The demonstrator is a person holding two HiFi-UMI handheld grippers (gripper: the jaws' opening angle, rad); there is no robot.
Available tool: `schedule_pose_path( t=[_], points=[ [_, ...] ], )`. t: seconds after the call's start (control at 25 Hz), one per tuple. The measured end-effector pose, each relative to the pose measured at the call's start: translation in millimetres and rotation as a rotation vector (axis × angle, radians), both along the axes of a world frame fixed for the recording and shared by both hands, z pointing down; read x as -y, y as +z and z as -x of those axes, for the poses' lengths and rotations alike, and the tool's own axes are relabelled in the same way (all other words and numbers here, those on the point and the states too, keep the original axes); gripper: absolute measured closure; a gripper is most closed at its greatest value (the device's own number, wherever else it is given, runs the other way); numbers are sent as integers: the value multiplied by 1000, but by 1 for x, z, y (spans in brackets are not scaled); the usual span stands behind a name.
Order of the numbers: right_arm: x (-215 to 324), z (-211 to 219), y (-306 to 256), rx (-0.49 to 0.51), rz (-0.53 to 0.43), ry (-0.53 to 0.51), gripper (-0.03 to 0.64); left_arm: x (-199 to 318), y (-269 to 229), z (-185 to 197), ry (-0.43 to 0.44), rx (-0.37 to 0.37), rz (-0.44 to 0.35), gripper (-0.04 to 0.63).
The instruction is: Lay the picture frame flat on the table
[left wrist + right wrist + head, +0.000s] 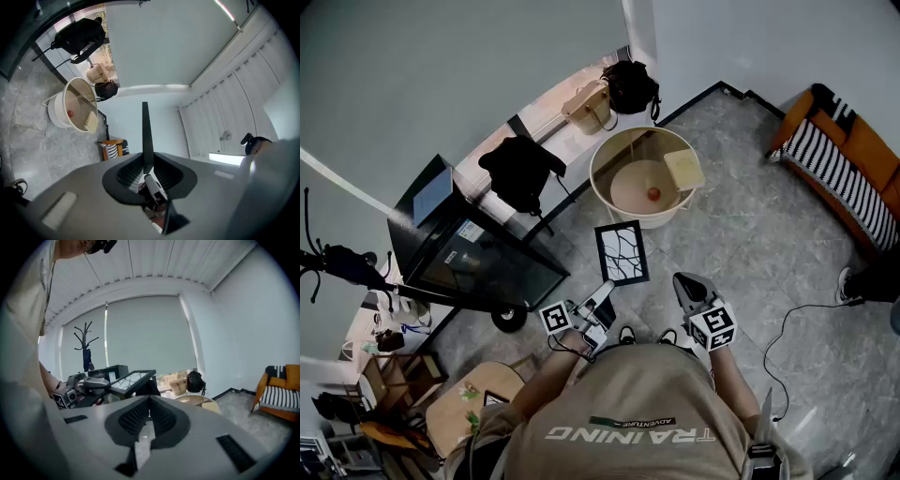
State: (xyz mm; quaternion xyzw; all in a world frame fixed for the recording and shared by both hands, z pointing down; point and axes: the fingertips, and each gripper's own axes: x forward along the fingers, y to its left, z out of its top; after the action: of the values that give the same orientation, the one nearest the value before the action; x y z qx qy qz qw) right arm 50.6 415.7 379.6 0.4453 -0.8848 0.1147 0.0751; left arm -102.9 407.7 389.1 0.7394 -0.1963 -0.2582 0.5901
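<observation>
The picture frame (622, 251) is black with a white cracked pattern and is held up in the air in front of the person. My left gripper (605, 290) is shut on its lower edge. In the left gripper view the frame (145, 129) shows edge-on as a thin dark strip rising from between the pads of the left gripper (145, 163). My right gripper (686, 285) hangs to the right of the frame, shut and with nothing in it. From the right gripper (149, 416) the frame (131, 380) appears tilted, off to the left. The round cream table (602, 185) stands beyond the frame.
The round table has a raised rim and holds a small red ball (653, 194) and a beige block (684, 170). A black glass cabinet (478, 255) stands to the left. An orange striped chair (848, 159) is at the right, and a cable (787, 328) lies on the floor.
</observation>
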Motion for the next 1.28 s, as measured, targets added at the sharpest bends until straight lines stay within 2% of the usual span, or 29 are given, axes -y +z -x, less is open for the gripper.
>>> schedule_pose_path(
  t=[0.6, 0.88, 1.04, 1.28],
  points=[
    [3, -33, 5, -12, -36, -17, 609, 7, 11, -32, 6, 31, 12, 523],
    [2, -43, 34, 14, 51, -29, 609, 12, 18, -42, -26, 18, 67, 523],
    [14, -33, 45, -10, 80, -55, 609, 31, 27, -32, -42, 19, 75, 523],
    [66, -8, 36, -67, 48, -90, 609, 82, 37, -9, -48, -3, 57, 523]
  ],
)
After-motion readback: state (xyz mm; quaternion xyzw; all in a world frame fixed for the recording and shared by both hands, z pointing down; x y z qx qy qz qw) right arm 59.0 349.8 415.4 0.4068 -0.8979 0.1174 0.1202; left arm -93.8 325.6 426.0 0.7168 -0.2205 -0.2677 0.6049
